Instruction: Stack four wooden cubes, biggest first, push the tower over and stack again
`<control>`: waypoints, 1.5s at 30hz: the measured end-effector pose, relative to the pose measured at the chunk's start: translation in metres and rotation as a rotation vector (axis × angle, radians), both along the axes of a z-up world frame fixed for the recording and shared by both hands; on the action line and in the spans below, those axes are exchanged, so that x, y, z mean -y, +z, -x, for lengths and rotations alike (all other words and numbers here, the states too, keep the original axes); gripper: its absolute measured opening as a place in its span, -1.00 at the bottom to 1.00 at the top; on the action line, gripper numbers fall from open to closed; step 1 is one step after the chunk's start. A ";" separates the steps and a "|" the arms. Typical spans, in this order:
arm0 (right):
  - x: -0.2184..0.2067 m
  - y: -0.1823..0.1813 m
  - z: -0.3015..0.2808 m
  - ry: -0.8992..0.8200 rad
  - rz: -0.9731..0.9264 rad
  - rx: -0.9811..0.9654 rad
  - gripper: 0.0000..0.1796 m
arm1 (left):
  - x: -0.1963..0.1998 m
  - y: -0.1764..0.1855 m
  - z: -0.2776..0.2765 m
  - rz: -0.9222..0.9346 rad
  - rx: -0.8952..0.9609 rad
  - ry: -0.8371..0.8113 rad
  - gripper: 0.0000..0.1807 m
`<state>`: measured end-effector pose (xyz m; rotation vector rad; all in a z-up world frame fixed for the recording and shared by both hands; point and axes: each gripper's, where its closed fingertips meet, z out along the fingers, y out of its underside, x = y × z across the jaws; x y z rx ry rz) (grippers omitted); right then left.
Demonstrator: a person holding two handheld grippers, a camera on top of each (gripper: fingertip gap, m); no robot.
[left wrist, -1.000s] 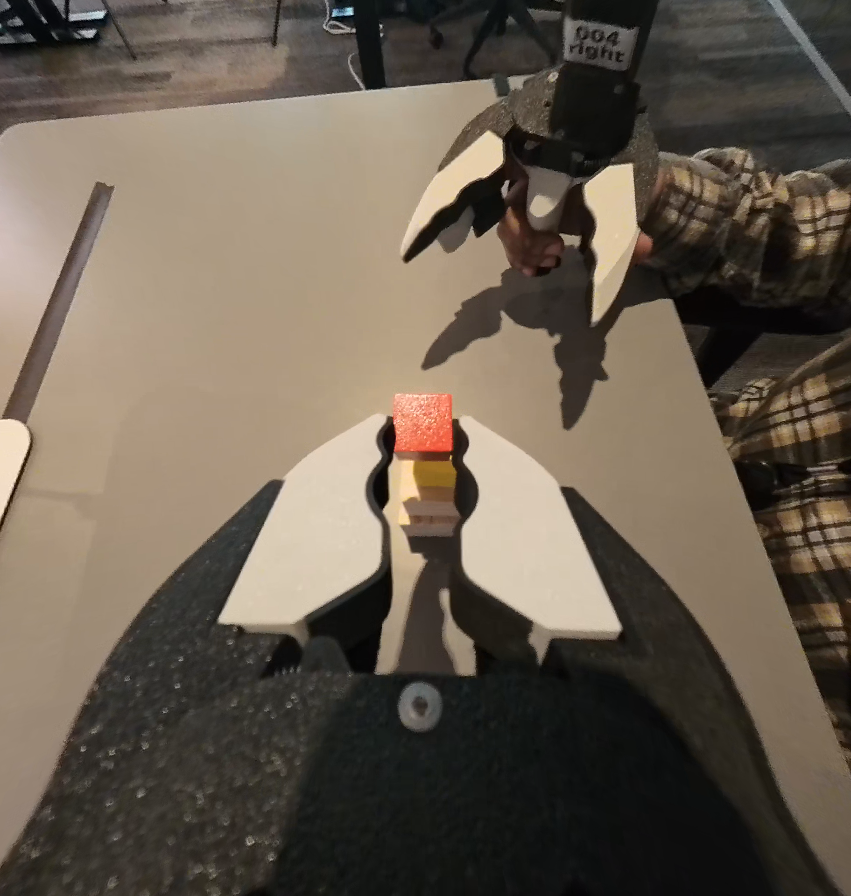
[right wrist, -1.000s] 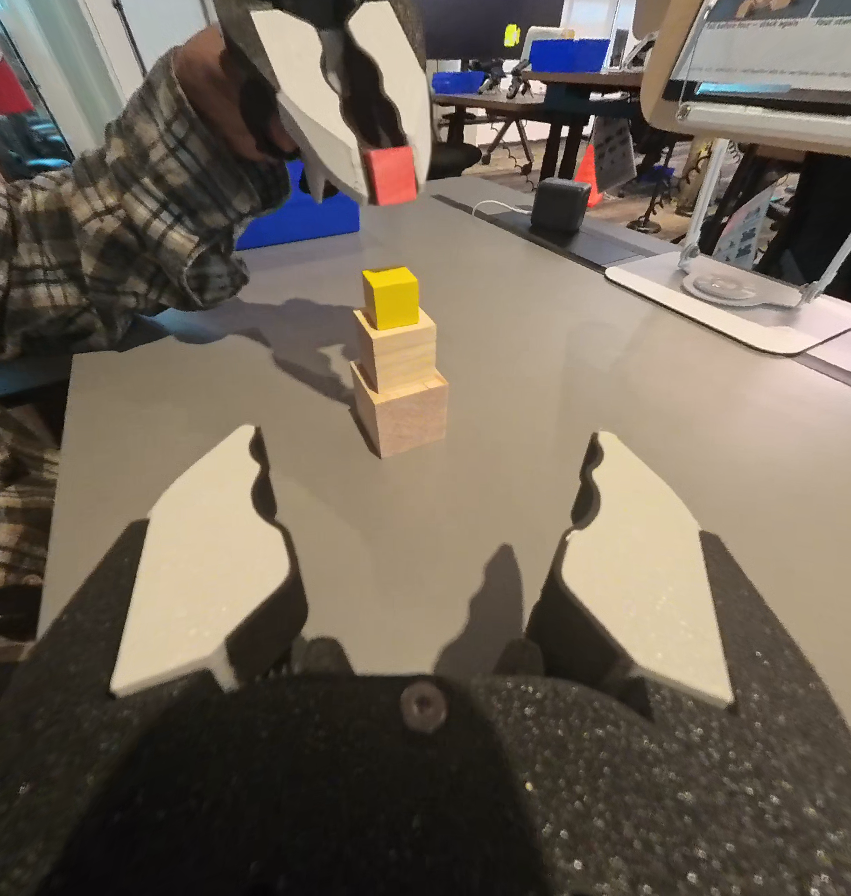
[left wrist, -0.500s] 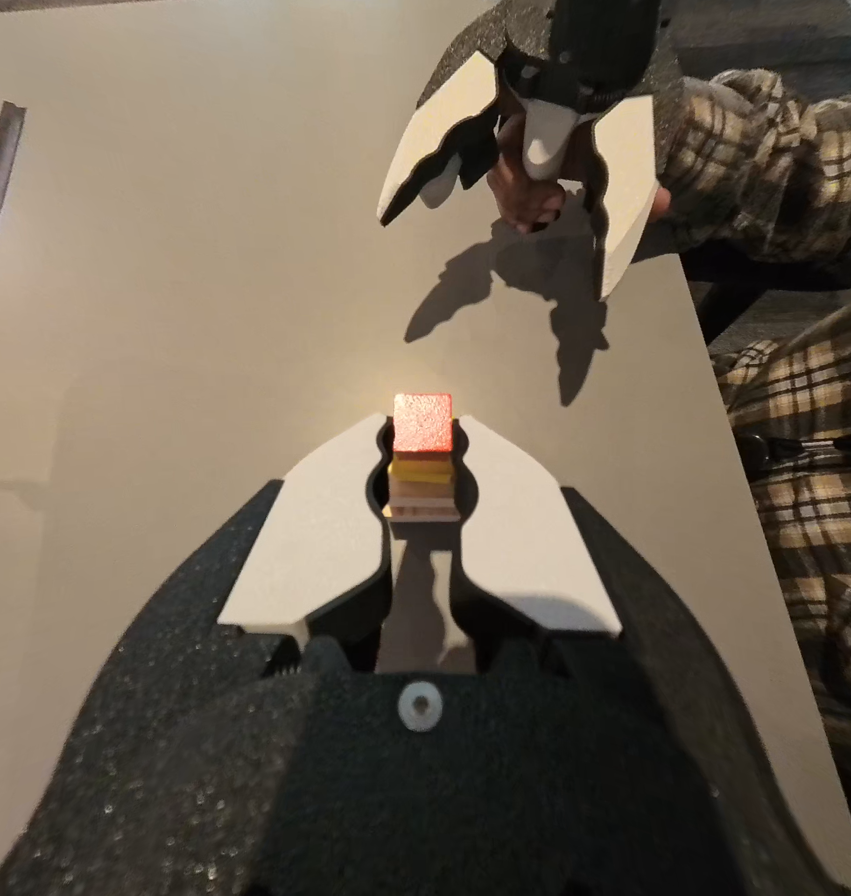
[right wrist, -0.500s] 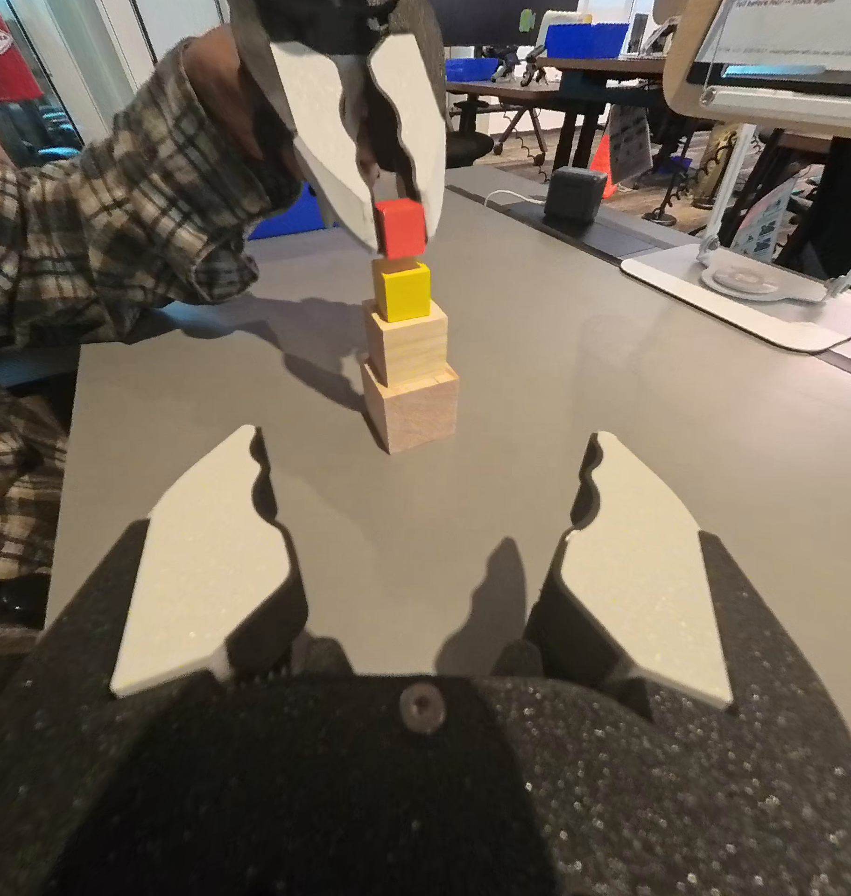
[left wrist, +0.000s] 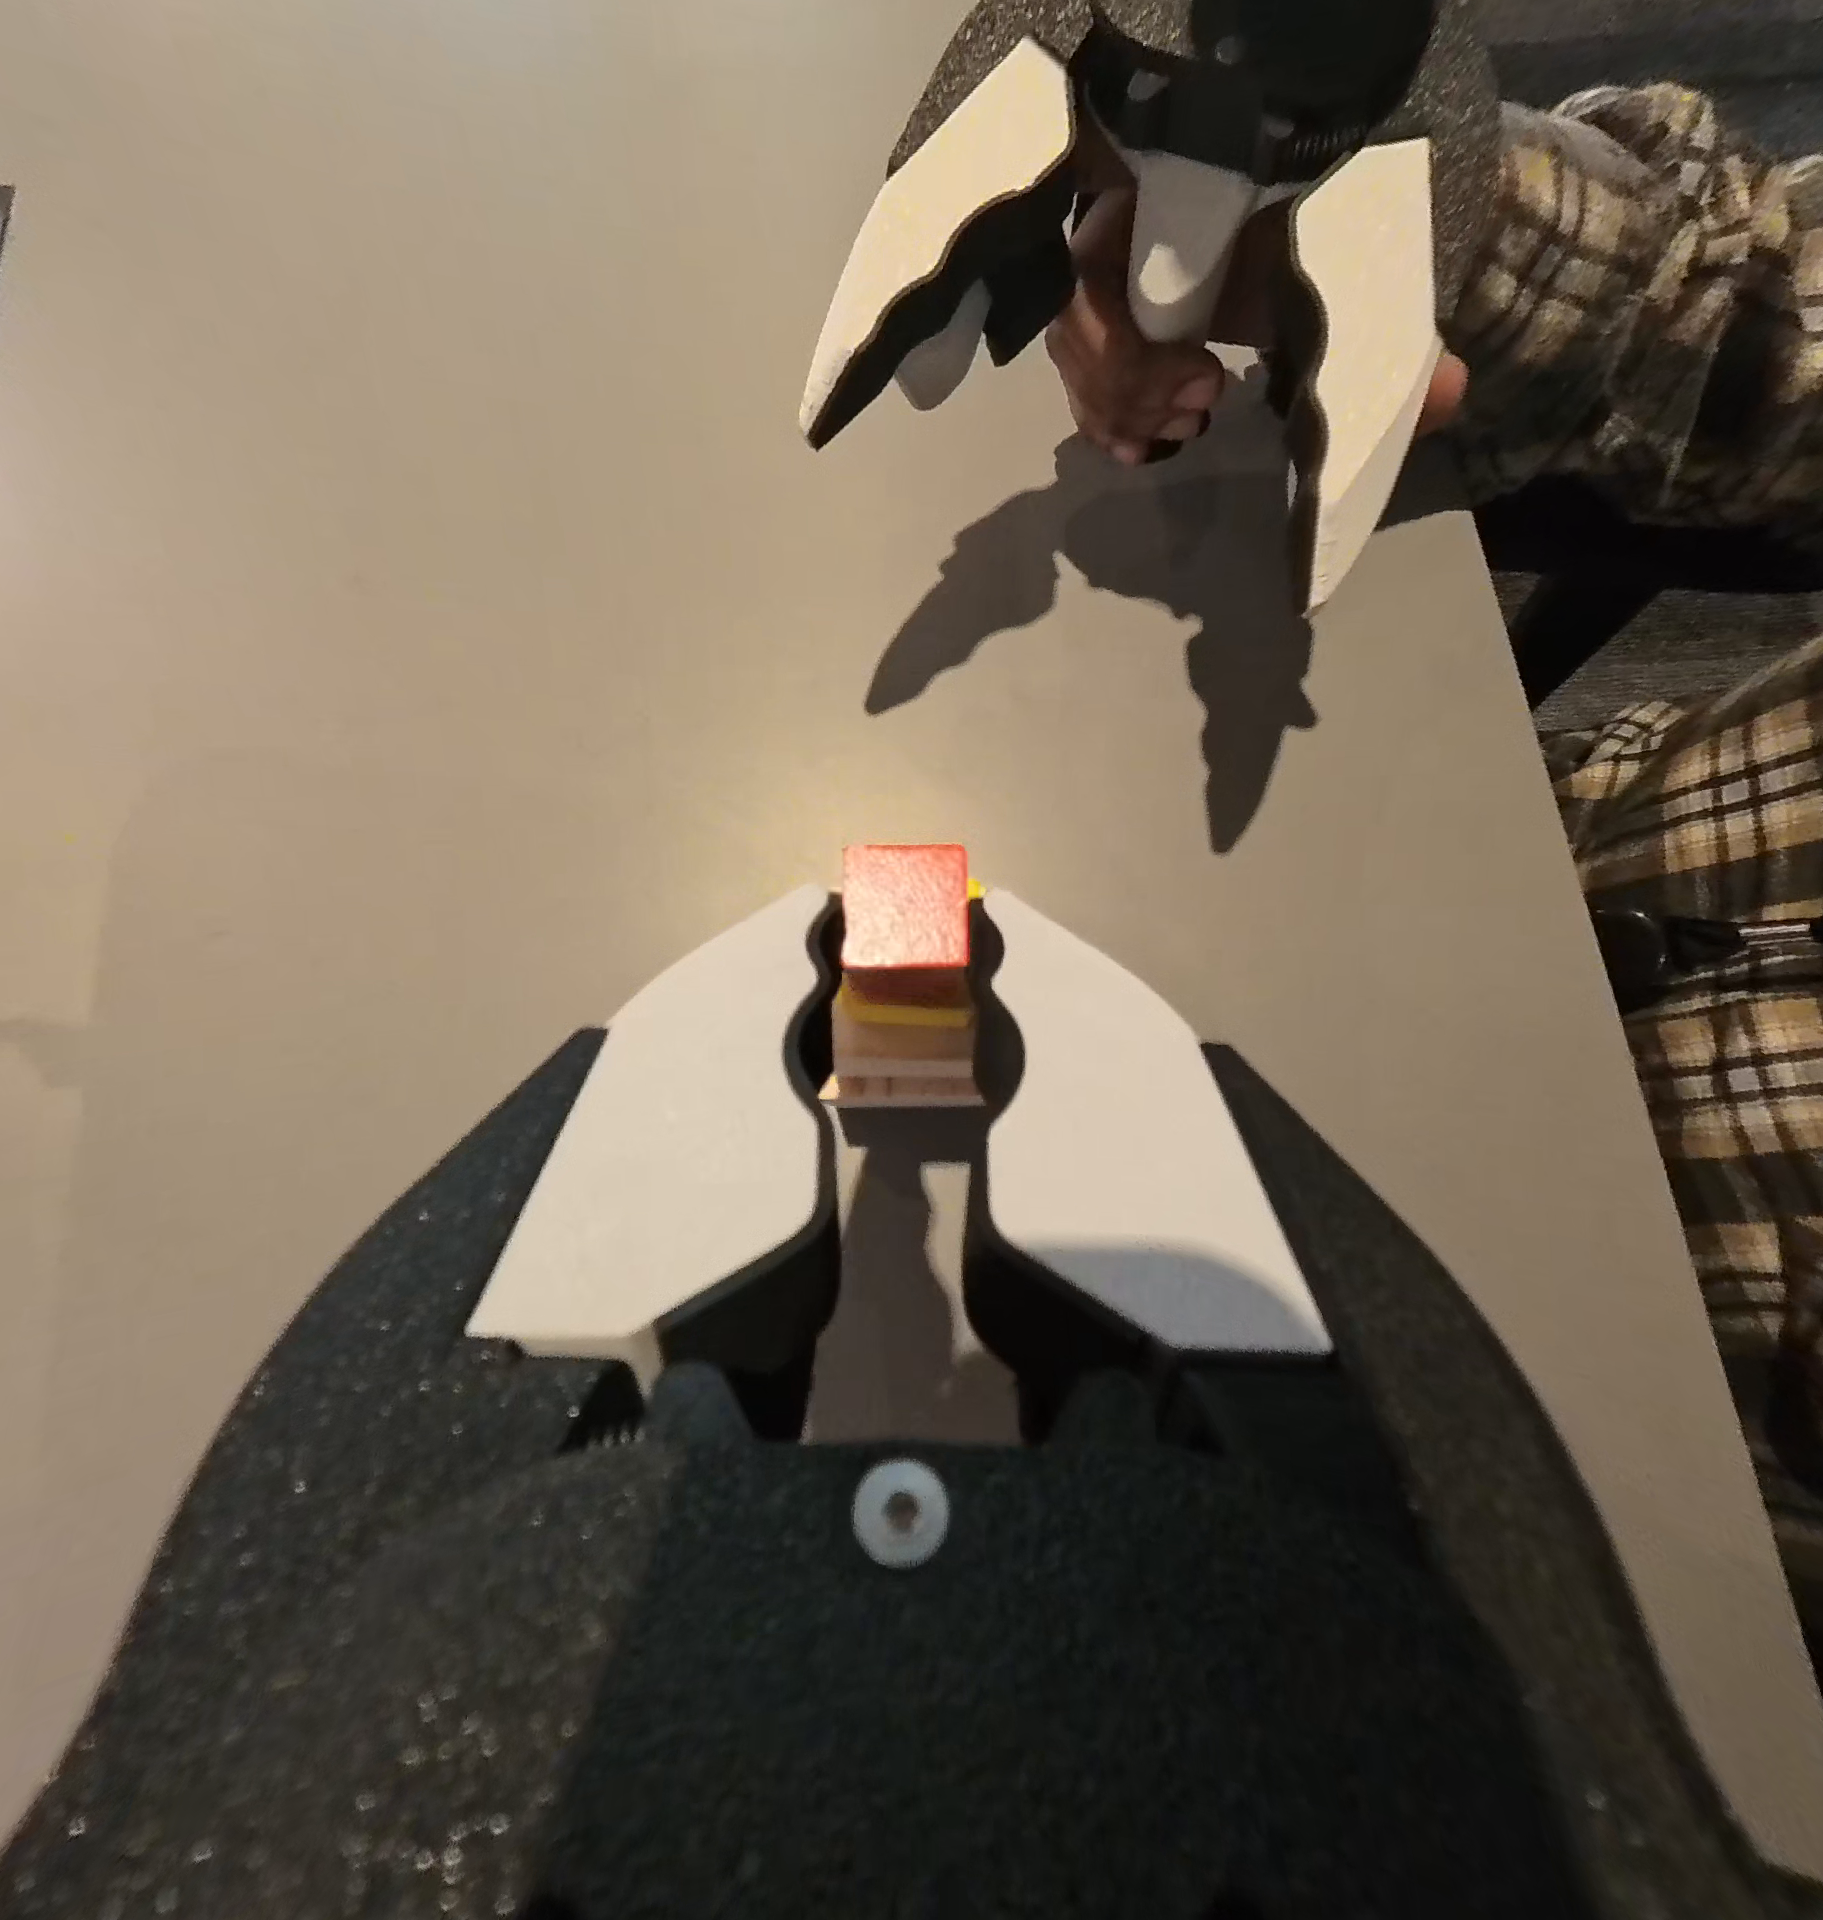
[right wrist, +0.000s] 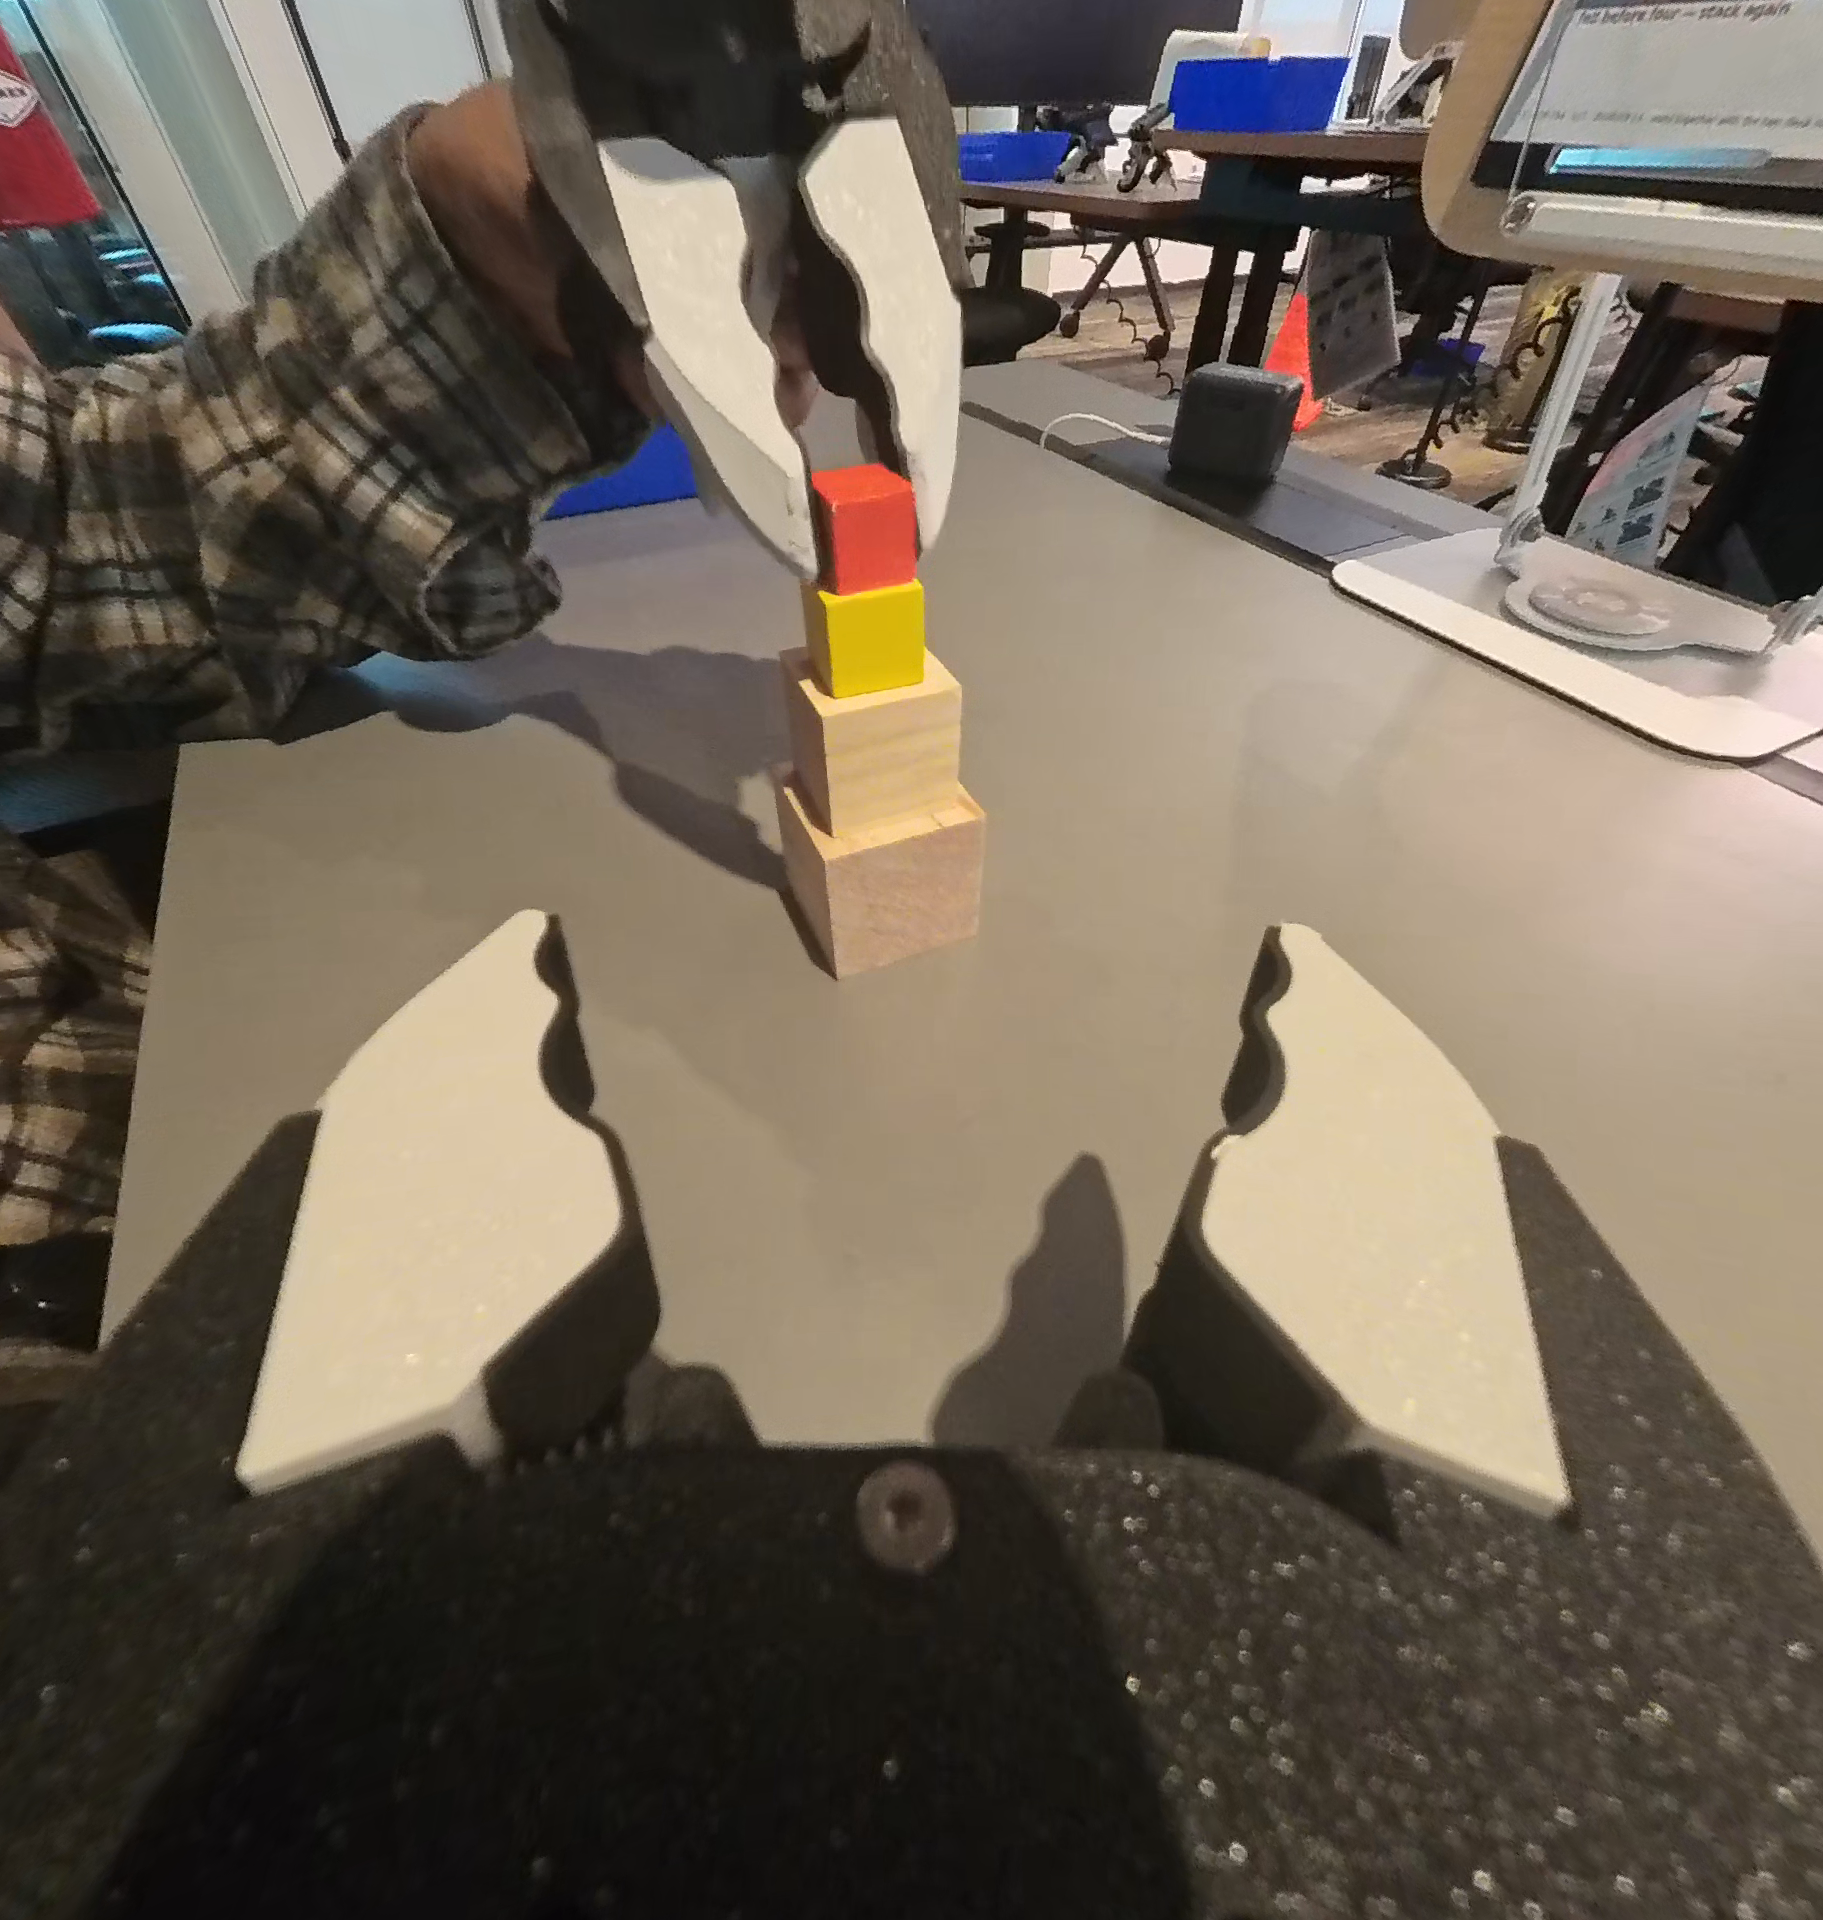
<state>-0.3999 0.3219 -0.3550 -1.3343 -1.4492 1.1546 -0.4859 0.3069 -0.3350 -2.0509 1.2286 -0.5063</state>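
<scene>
Red cube [right wrist: 865, 527] atop yellow cube [right wrist: 865, 636].

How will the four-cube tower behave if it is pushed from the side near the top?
The tower probably tips easily: it is narrow, and the cubes look merely stacked. The red cube and yellow cube would likely fall first. They should tumble, not roll.

You see printed lines on tilted screen [right wrist: 1696, 94] upper right, white emblem with lettering on red sign [right wrist: 3, 114] upper left, printed card [right wrist: 1639, 488] beside stand; wording withheld.
</scene>
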 end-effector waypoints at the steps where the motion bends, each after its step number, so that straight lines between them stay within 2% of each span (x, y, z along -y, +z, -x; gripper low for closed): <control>1: 0.000 0.000 0.000 0.000 -0.001 0.001 0.33 | 0.000 0.000 0.000 0.003 0.003 0.000 -0.75; 19: 0.001 -0.001 0.001 0.003 0.000 0.002 0.33 | 0.000 -0.001 0.001 0.008 0.000 -0.001 -0.73; 26: 0.001 -0.001 0.001 0.001 -0.001 0.004 0.33 | -0.003 0.002 0.004 -0.013 0.000 0.009 -0.58; 37: -0.001 -0.003 0.000 -0.004 0.002 0.007 0.34 | -0.004 0.009 0.009 -0.037 0.005 0.035 -0.24; 45: -0.002 -0.005 0.001 -0.007 0.002 0.013 0.35 | -0.002 0.016 0.012 -0.049 0.025 0.040 -0.13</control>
